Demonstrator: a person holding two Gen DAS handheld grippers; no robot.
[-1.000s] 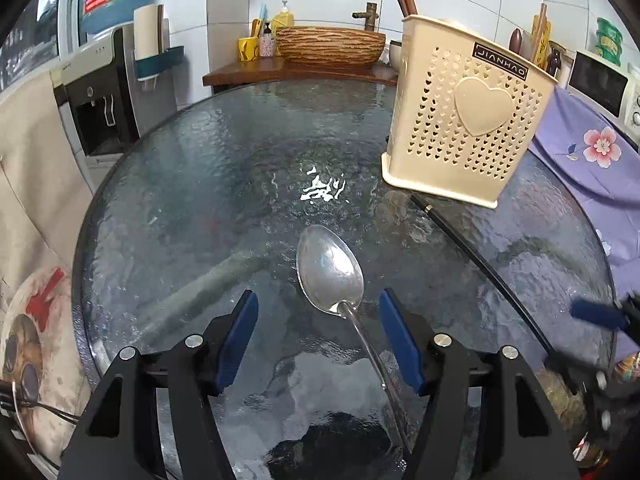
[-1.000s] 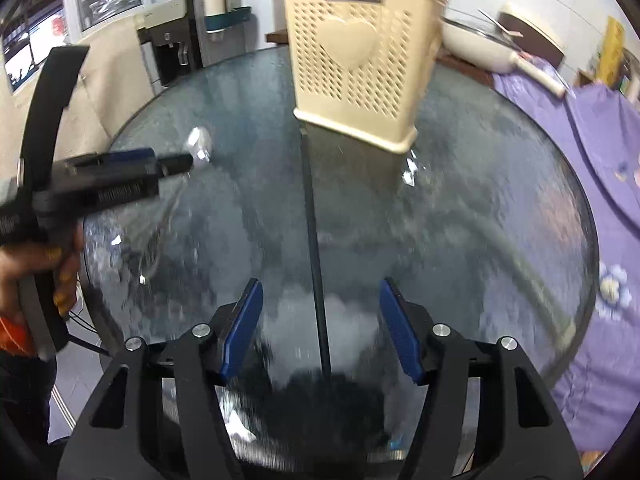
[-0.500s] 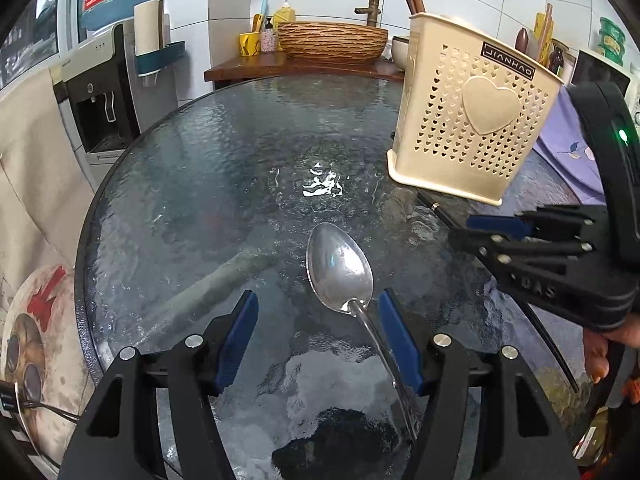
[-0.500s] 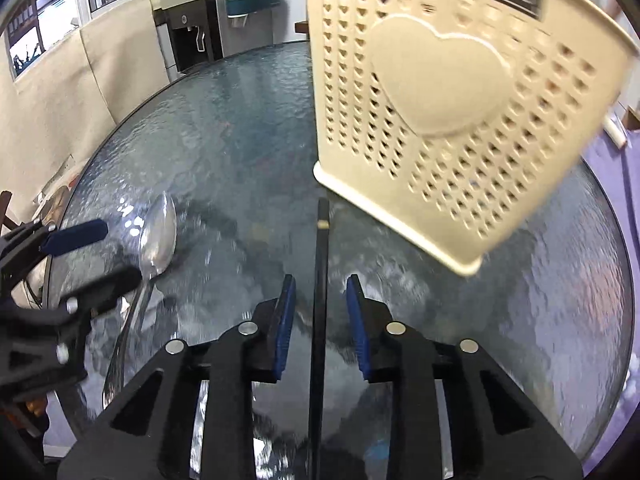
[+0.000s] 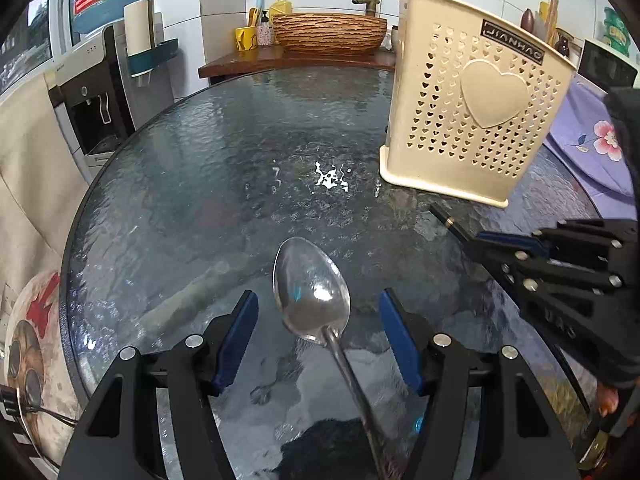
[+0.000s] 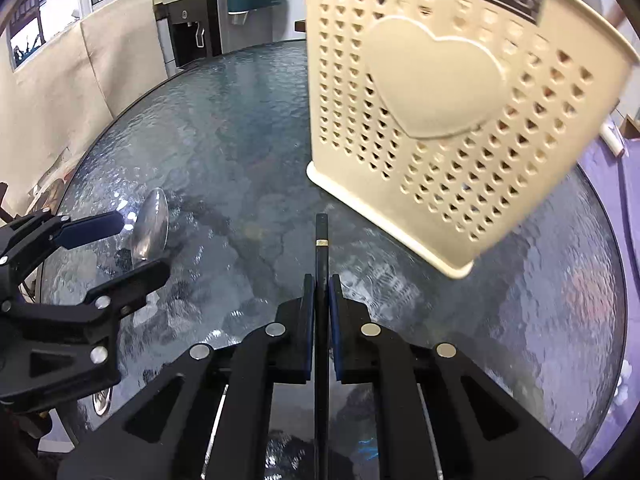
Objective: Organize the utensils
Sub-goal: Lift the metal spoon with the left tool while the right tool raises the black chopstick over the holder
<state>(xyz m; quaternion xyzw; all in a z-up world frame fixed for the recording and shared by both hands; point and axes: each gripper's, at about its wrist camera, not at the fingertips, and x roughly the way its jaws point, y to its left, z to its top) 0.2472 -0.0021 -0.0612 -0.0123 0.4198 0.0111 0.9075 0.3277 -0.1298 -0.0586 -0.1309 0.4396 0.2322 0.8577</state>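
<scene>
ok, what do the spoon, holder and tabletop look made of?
Spoon: polished metal, likely steel; mirror glints in the bowl.
Holder: matte cream plastic, probably; moulded heart, punched holes.
Tabletop: textured glass, apparently; rippled glossy surface, bright glare.

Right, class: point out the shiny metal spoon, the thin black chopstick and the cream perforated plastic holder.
Shiny metal spoon (image 5: 310, 290): left wrist view, bowl.
Thin black chopstick (image 6: 321, 236): right wrist view, tip end.
Cream perforated plastic holder (image 5: 494, 98): left wrist view, heart emblem.

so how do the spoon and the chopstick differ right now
The spoon is shiny metal with a broad bowl; the chopstick is thin, straight and black. The spoon lies free between the open left gripper; the chopstick is clamped by the right gripper. Both lie on the glass table.
</scene>
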